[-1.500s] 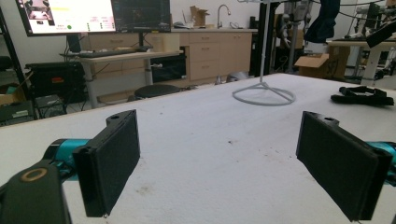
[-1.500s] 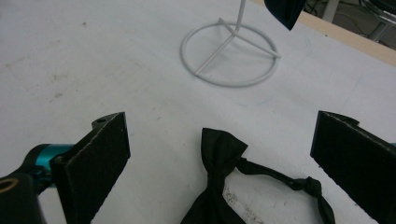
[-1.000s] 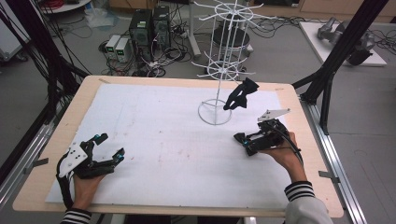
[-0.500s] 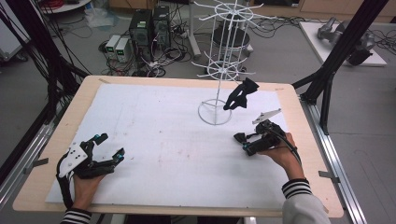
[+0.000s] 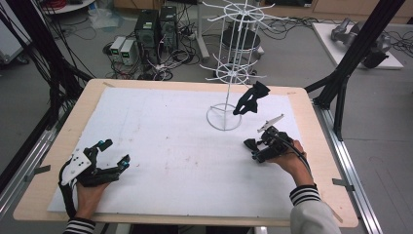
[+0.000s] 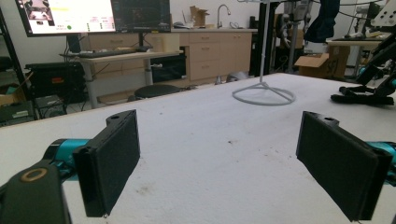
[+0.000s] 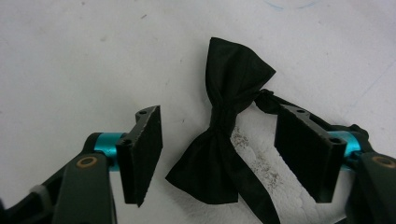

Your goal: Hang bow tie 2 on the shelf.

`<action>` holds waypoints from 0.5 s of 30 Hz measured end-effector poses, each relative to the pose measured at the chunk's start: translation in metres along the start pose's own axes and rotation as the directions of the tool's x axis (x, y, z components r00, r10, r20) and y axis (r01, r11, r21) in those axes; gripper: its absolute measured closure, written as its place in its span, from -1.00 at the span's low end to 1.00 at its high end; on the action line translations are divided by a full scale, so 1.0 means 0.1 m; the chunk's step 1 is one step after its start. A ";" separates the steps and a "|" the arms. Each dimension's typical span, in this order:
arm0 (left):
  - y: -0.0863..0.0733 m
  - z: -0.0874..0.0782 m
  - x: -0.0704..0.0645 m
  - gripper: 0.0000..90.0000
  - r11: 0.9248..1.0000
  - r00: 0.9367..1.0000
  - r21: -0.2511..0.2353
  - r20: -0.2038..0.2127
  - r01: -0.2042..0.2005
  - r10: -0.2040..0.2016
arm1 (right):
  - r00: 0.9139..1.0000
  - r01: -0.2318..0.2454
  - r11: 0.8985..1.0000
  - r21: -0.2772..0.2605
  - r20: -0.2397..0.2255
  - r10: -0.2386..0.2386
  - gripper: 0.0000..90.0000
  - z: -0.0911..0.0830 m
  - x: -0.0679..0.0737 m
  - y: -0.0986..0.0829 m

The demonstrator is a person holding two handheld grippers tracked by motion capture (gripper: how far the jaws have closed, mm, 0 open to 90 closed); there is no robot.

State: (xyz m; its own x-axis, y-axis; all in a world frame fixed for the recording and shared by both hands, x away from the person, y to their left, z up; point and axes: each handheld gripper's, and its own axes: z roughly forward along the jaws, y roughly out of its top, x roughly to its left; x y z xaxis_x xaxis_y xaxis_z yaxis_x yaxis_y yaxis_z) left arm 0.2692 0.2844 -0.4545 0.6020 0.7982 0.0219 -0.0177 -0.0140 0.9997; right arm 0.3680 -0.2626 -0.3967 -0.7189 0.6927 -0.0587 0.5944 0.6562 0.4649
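**Right gripper poised over a bow tie on the table**

The right gripper point(image 7: 219, 156) stood low over a black fabric bow tie point(image 7: 224, 135) lying flat on the white foam-covered table point(image 5: 160, 126), its jaws spread well apart with the tie's knot between them but gripping nothing. That placement looked like a set-up for pinching the tie at its narrow middle, the easiest part to close on. A second black bow tie point(image 5: 251, 99) hung from a low arm of the white wire display stand point(image 5: 229, 73) just beyond, which suggested the stand was where this one was meant to go. The left gripper point(image 5: 111, 155) rested near the table's front left corner, jaws wide and empty, apparently parked out of the way. In the high view the tie on the table was hidden under the right gripper and hand. Its strap ran behind one jaw pad in the right gripper view, so its clasp could not be made out.
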 end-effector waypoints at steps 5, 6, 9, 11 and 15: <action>0.00 0.00 0.00 -0.69 1.000 1.000 -0.001 -0.001 0.000 0.000 | 1.000 -0.004 1.000 0.018 0.014 0.004 -0.11 0.02 0.01 0.01; 0.00 0.00 0.00 -0.69 1.000 1.000 0.000 0.000 0.000 0.000 | 1.000 -0.008 1.000 0.024 0.016 0.008 -0.09 0.02 0.00 0.01; 0.00 0.00 0.00 -0.69 1.000 1.000 -0.001 0.000 0.000 0.000 | 1.000 -0.011 0.999 0.032 0.021 0.010 -0.04 0.03 0.00 0.01; 0.00 0.00 0.00 -0.69 1.000 1.000 -0.001 -0.001 0.000 0.000 | 1.000 -0.015 0.999 0.035 0.021 0.015 -0.02 0.04 0.00 0.01; 0.00 0.00 0.00 -0.69 1.000 1.000 0.000 0.000 0.000 0.000 | 1.000 -0.015 0.999 0.051 0.027 0.014 0.03 0.08 -0.01 0.02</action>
State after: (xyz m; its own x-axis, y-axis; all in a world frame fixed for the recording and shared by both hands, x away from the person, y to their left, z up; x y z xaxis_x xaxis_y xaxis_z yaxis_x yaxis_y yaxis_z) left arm 0.2692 0.2844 -0.4545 0.6021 0.7981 0.0216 -0.0178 -0.0137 0.9997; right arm 0.3726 -0.2594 -0.4027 -0.7008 0.7093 -0.0759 0.6227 0.6602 0.4200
